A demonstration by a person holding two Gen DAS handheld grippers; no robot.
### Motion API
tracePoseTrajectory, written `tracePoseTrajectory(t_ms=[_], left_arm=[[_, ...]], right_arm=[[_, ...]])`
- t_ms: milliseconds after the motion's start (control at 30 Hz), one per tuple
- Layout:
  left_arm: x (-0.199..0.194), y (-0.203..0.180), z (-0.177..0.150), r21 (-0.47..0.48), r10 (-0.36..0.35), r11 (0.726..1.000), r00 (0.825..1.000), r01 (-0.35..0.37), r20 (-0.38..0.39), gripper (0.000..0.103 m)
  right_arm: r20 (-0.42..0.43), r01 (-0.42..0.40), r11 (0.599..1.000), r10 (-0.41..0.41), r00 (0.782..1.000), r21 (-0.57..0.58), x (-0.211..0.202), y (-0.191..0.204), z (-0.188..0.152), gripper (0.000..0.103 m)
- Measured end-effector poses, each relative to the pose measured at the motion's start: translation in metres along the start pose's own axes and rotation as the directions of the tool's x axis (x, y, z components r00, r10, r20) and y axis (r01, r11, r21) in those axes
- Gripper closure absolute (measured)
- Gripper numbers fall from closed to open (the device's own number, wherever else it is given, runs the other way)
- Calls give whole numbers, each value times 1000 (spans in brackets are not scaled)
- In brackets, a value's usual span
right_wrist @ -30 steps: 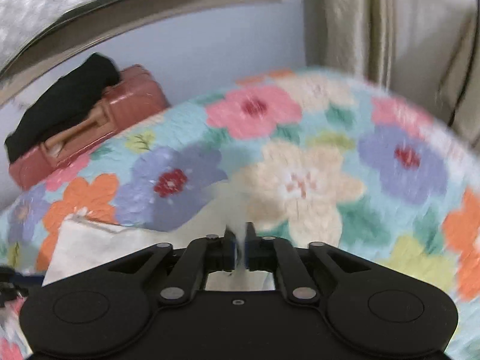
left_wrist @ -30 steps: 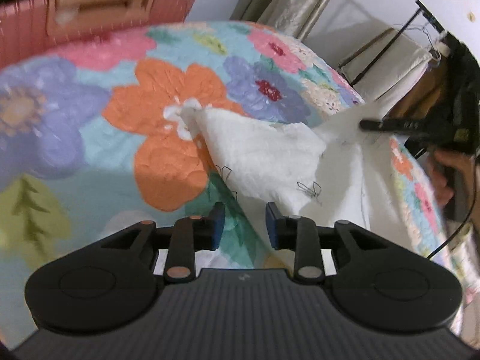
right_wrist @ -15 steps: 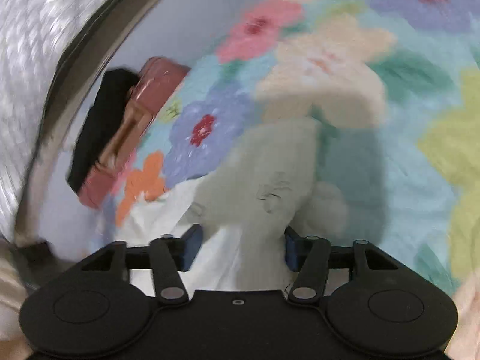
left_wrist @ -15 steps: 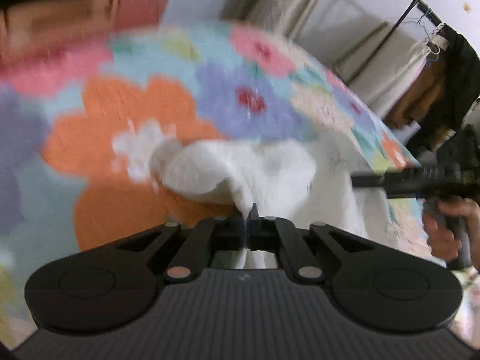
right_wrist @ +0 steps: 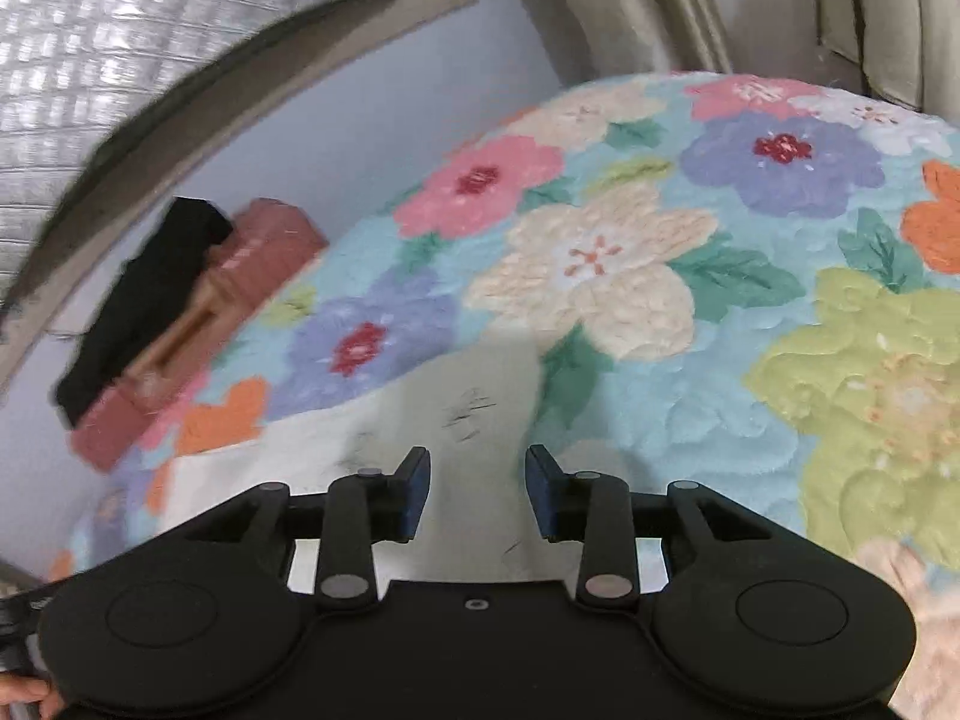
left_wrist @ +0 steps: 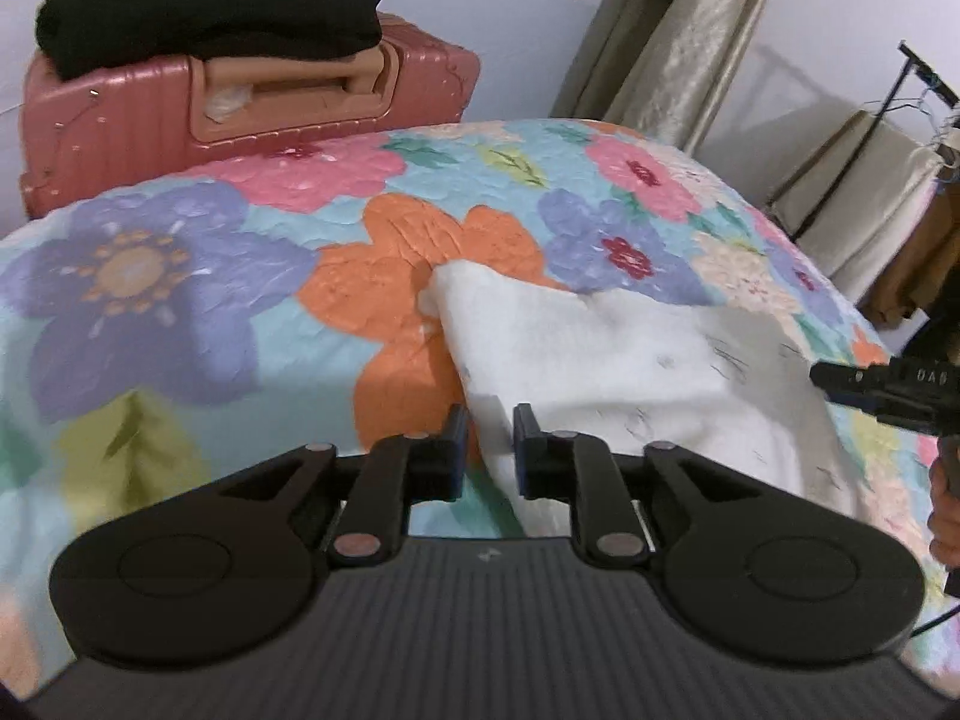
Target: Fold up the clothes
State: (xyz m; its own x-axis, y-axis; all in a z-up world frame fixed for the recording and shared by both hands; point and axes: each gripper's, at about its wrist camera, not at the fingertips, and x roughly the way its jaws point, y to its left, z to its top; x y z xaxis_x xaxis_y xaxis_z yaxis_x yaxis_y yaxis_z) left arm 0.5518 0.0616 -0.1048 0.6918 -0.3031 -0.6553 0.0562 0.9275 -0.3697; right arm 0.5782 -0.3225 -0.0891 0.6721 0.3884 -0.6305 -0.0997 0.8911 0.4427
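Note:
A white garment with small dark prints (left_wrist: 612, 360) lies bunched on a floral quilt (left_wrist: 180, 312). My left gripper (left_wrist: 486, 441) is open, its blue-padded jaws set either side of the garment's near left edge without pinching it. In the right wrist view the same garment (right_wrist: 420, 420) lies under and ahead of my right gripper (right_wrist: 477, 489), which is open and holds nothing. The right gripper's fingers (left_wrist: 852, 381) show at the right edge of the left wrist view, beside the garment.
A pink suitcase (left_wrist: 240, 114) with a folded black garment (left_wrist: 210, 0) on top stands behind the bed; it also shows in the right wrist view (right_wrist: 228, 300). Beige curtains (left_wrist: 672, 42) hang at the back. A clothes rack (left_wrist: 870, 168) stands to the right.
Half a second ago my left gripper was shut on the garment's edge; it has opened. My right gripper let go earlier and stays open. The garment has settled lower on the quilt.

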Motion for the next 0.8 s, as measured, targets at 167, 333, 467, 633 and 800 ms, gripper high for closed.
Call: tracePoseTrajectory(t_ms=[167, 333, 467, 633, 800], left_arm=[[-60, -25, -15, 42, -65, 997, 997, 67, -44, 66], [-125, -55, -50, 39, -91, 995, 992, 95, -87, 60], [-175, -62, -97, -39, -144, 989, 985, 141, -91, 55], [-219, -79, -172, -41, -172, 985, 972, 168, -162, 52], [-227, -95, -240, -97, -246, 969, 938, 229, -244, 50]], right_arm=[[-45, -104, 994, 102, 994, -30, -64, 31, -21, 56], [-54, -163, 985, 160, 986, -62, -140, 63, -64, 52], [-51, -165, 985, 163, 985, -48, -203, 80, -121, 47], [-41, -24, 999, 23, 999, -41, -272, 87, -204, 46], [34, 19, 991, -24, 999, 133, -315, 50, -267, 45]])
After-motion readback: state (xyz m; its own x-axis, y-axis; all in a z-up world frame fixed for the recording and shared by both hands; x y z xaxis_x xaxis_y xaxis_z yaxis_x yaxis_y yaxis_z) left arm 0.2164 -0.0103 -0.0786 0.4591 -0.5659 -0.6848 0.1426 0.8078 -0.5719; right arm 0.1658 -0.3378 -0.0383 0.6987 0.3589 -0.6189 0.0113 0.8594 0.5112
